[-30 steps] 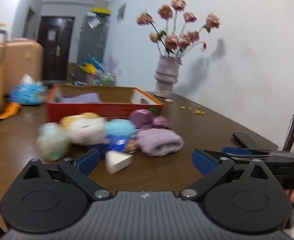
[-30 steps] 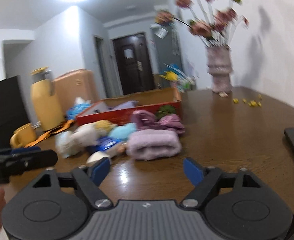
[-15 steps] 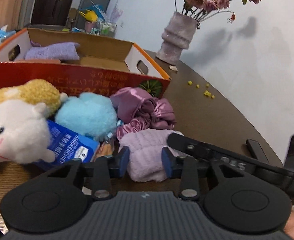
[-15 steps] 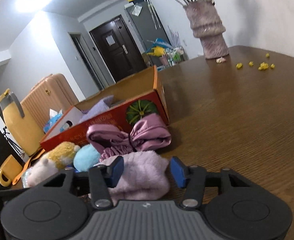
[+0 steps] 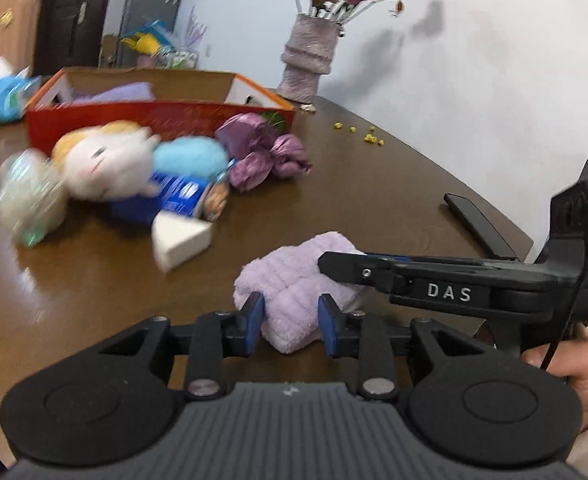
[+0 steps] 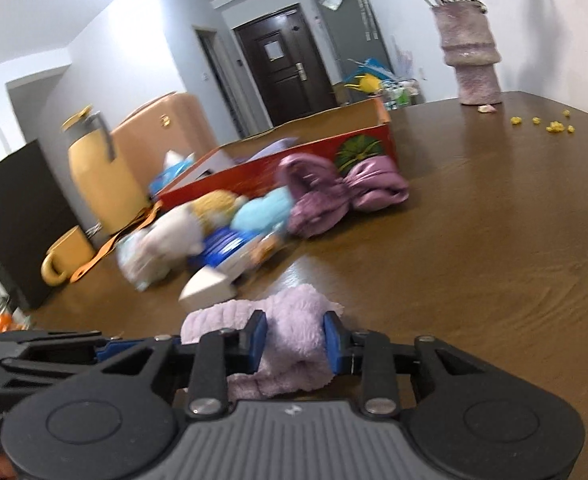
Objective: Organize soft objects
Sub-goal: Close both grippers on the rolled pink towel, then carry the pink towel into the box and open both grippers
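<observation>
A folded lilac towel is held by both grippers near the table's front, away from the pile. My left gripper is shut on its near end. My right gripper is shut on its other end; its fingers reach in from the right in the left wrist view. A pile of soft things lies further back: a white plush, a blue plush, purple satin cloth. Behind them stands an open red cardboard box with a lilac cloth inside.
A white wedge-shaped sponge and a blue packet lie by the pile. A vase of dried roses stands at the back, a black phone to the right. A yellow jug and mug are left.
Both grippers closed on the lilac towel and pulled it back from the pile toward the table's front. The pile now lies farther away.
</observation>
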Action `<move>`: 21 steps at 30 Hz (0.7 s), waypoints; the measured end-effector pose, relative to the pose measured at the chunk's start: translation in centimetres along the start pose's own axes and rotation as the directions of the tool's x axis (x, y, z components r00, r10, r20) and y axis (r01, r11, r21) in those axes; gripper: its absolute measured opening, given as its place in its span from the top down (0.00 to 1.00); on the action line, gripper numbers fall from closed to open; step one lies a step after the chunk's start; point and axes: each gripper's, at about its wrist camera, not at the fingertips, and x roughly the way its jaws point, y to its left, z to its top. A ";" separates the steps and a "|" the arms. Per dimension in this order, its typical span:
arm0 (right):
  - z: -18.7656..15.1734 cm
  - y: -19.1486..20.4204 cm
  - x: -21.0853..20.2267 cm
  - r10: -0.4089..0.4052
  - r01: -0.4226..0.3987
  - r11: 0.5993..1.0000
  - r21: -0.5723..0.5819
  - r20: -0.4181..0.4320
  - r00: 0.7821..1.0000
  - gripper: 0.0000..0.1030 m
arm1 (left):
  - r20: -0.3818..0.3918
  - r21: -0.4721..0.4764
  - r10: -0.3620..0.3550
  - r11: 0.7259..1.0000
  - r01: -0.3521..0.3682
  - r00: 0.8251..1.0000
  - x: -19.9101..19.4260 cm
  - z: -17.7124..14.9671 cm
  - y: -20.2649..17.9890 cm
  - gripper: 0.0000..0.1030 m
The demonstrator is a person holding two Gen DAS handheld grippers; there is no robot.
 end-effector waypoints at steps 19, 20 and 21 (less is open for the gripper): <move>2.8 1.4 -1.8 0.057 -0.058 0.998 -0.001 0.123 0.991 0.81 | 0.129 -0.081 -0.099 0.991 0.110 0.987 -1.6 4.6 1.9 0.72; 4.1 1.5 -1.6 0.065 -0.065 0.998 -0.006 0.143 0.988 0.82 | 0.156 -0.072 -0.103 0.991 0.115 0.982 -1.7 6.3 2.2 0.72; 5.9 1.5 -1.4 0.076 -0.075 0.997 -0.009 0.166 0.983 0.82 | 0.181 -0.065 -0.106 0.991 0.120 0.978 -1.8 8.1 2.7 0.72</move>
